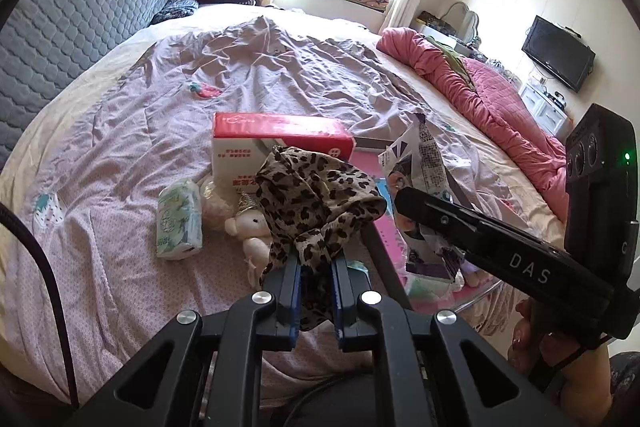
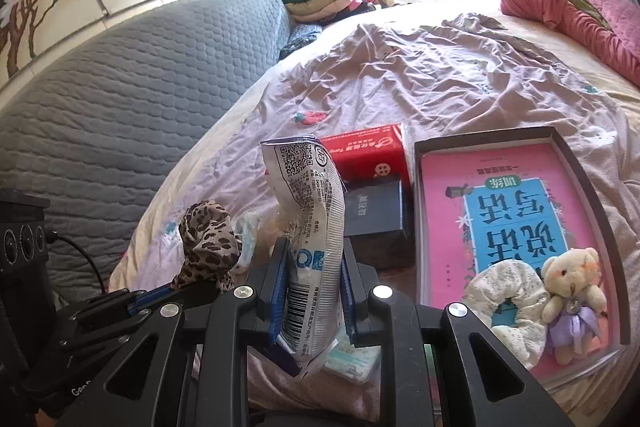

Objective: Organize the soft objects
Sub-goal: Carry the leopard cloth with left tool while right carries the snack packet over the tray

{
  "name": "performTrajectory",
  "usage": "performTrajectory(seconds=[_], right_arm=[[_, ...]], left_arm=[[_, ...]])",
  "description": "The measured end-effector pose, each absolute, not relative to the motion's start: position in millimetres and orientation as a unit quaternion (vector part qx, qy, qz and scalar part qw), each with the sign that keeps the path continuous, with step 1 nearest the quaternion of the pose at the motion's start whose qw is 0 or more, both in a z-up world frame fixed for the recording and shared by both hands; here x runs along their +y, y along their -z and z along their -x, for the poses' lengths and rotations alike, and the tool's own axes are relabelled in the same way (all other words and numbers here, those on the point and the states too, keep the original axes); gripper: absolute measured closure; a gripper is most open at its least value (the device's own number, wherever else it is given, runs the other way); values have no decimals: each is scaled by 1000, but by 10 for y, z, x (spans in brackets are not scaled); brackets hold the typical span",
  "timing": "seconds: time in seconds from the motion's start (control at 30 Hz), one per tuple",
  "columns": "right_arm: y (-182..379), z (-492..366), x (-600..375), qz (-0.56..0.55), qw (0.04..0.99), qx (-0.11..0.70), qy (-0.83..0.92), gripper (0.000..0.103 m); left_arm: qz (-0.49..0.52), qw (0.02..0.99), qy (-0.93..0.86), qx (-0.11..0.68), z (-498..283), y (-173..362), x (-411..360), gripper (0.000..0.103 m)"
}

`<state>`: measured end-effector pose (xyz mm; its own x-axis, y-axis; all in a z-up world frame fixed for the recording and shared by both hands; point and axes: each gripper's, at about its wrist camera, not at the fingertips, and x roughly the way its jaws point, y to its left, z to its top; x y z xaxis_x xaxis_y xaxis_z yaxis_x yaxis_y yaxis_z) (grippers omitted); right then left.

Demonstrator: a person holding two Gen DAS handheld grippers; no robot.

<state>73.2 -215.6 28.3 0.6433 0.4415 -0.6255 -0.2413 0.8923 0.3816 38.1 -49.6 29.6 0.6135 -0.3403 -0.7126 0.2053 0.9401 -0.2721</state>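
Leopard-print cloth (image 1: 316,203), red-and-white box (image 1: 276,143), pink-and-blue book (image 2: 516,211), pink quilt (image 1: 480,91).

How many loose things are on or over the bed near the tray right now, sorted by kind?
Scrunchies: 2 — leopard scrunchie, white scrunchie
Plush toys: 2 — teddy bear, white plush toy
Tissue packs: 1 — green tissue pack
Plastic bags: 1 — printed bag
Boxes: 2 — red box, dark box
Total: 8
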Motion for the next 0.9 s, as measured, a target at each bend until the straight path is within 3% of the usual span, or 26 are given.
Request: performTrajectory(seconds=[0.9], right_arm=[[-608,-535,-2736,-177,909,336,-174,79]], left_arm=[[27,897,181,403,-282,-557,-1100,90]])
